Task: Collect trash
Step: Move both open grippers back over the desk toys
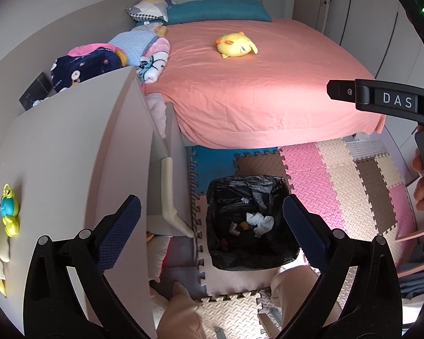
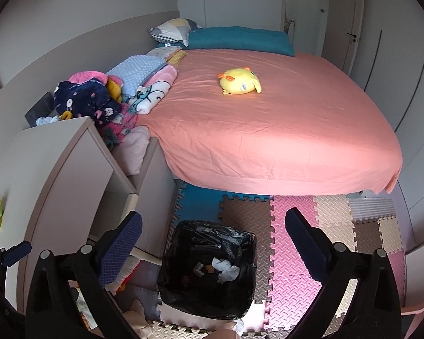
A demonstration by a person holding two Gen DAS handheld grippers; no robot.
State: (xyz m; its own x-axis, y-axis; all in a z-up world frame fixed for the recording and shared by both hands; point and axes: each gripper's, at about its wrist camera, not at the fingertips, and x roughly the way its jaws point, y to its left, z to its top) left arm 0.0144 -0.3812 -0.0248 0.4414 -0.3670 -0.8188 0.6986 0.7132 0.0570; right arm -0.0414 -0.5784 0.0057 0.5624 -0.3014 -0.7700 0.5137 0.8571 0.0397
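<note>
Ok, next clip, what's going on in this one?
A person is collecting trash in a bedroom, holding a tool in each hand over a bin lined with a black bag on the foam floor mats. Both the left tool and the right tool are wide open and empty. Crumpled white paper and other scraps already lie in the bin. A yellow plush toy sits on the pink bed.

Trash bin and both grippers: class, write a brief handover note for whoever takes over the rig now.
Left gripper: open, empty, above the bin.
Right gripper: open, empty, also over the bin.
Bin: black-lined, on the foam mats at the foot of the bed.
Done: crumpled white paper and a few small scraps lie in the bin.
Left: no loose trash shows on the mats or bed; check elsewhere.
</note>
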